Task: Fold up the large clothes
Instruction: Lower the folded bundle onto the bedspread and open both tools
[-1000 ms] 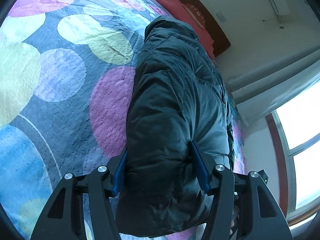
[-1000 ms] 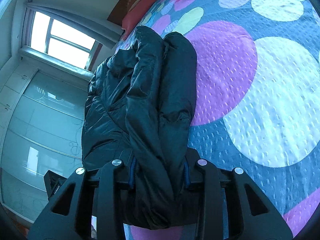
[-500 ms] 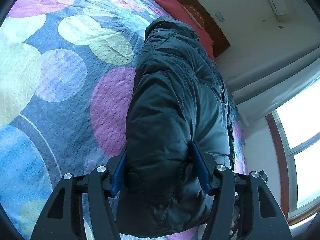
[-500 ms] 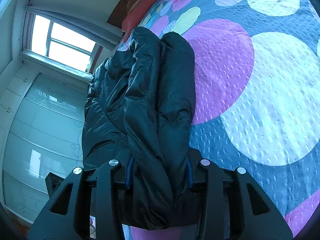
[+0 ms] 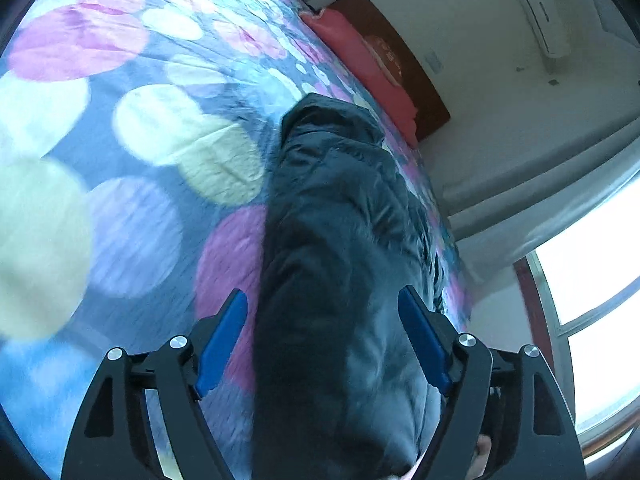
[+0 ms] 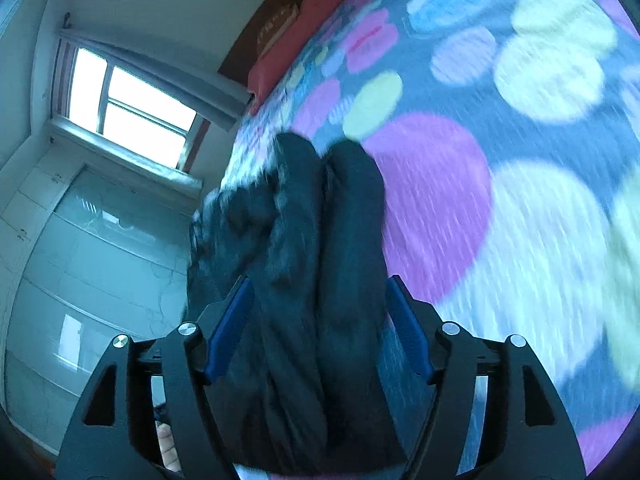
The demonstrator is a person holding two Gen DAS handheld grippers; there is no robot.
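Dark jacket point(image 6: 320, 280) between opening hand-held gripper point(image 6: 318, 300) jaws

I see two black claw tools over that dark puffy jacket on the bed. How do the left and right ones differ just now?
The left gripper straddles one smooth fold of the jacket, with bedspread showing inside its left pad. The right gripper straddles two rolled folds, which fill its gap more fully. Shared: both have blue pads, their jaws are opening, and the jacket lies between them.

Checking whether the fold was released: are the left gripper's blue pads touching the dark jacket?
Apart. In the left wrist view the opening left gripper straddles the dark jacket; bedspread shows between the left-hand pad and the fabric.
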